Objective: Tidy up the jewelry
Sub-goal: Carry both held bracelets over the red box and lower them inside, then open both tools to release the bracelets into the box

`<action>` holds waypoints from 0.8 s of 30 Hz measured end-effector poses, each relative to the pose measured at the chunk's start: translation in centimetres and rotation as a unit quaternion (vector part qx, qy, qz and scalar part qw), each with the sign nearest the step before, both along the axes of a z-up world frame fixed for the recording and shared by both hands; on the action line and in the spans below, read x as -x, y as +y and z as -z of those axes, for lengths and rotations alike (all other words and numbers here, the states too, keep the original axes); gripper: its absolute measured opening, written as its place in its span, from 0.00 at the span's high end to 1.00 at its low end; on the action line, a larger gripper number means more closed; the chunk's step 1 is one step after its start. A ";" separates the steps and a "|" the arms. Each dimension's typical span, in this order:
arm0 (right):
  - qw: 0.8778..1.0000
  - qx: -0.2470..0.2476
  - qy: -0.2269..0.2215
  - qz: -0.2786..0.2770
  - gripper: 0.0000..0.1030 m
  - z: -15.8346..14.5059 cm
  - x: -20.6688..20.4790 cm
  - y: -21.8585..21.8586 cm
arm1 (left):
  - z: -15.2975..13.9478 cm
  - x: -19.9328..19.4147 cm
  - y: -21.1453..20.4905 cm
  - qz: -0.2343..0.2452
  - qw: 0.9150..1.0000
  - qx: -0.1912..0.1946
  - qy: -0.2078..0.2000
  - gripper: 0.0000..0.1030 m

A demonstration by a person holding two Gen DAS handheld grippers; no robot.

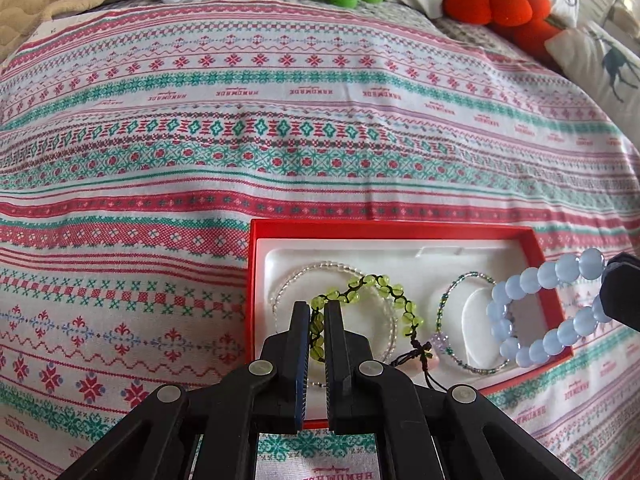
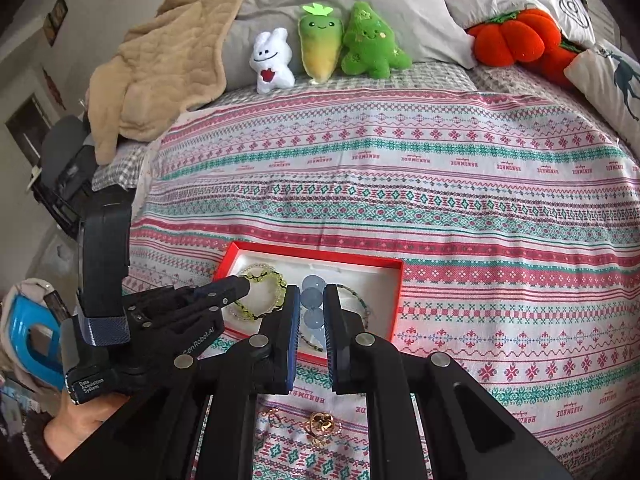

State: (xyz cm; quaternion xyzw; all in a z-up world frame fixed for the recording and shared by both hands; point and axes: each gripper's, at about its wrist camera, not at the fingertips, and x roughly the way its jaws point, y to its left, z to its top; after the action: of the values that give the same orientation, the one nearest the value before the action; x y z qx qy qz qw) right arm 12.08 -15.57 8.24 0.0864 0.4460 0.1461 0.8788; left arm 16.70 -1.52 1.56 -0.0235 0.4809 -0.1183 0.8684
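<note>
Gripping green bead bracelet point(image 1: 370, 292), left gripper point(image 1: 317, 308) pinched tight on cord, loop draped ahead of tips over red tray point(image 1: 256, 280). Clear bracelet point(image 1: 280, 292) under it; thin beaded bracelet point(image 1: 444, 312) right of tips. Right wrist view: right gripper point(image 2: 312, 292) clamped narrow on blue bead bracelet point(image 2: 312, 300), above tray's near edge. Gold pieces point(image 2: 320, 426) on cloth point(image 2: 480, 200) below jaws.

Green bead bracelet point(image 1: 384, 292): near part hidden behind the left gripper point(image 1: 317, 312) fingers. Blue bead bracelet point(image 2: 313, 306): mostly concealed between the right gripper point(image 2: 312, 300) fingers. Gold pieces point(image 2: 320, 426) by the bedspread's point(image 2: 480, 208) near edge: too small to identify.
</note>
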 end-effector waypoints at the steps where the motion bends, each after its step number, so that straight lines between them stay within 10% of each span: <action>1: 1.000 -0.006 0.001 -0.005 0.88 0.0 -0.1 0.3 | 0.0 0.0 0.0 0.001 1.000 -0.003 -0.001 0.98; 19: 0.997 0.044 0.045 0.033 0.88 4.6 -3.2 -1.2 | 0.0 0.0 -0.6 0.013 1.000 -0.026 -0.011 0.97; 24: 0.998 0.027 0.056 0.030 0.81 4.2 -3.2 -1.6 | -1.0 0.7 -0.6 0.017 0.999 -0.039 -0.029 0.66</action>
State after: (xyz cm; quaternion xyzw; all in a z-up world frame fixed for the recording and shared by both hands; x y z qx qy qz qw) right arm 15.33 -17.13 4.03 0.0843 0.4956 0.1030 0.8583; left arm 16.02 -2.10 2.55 0.0214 0.4603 -0.1146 0.8801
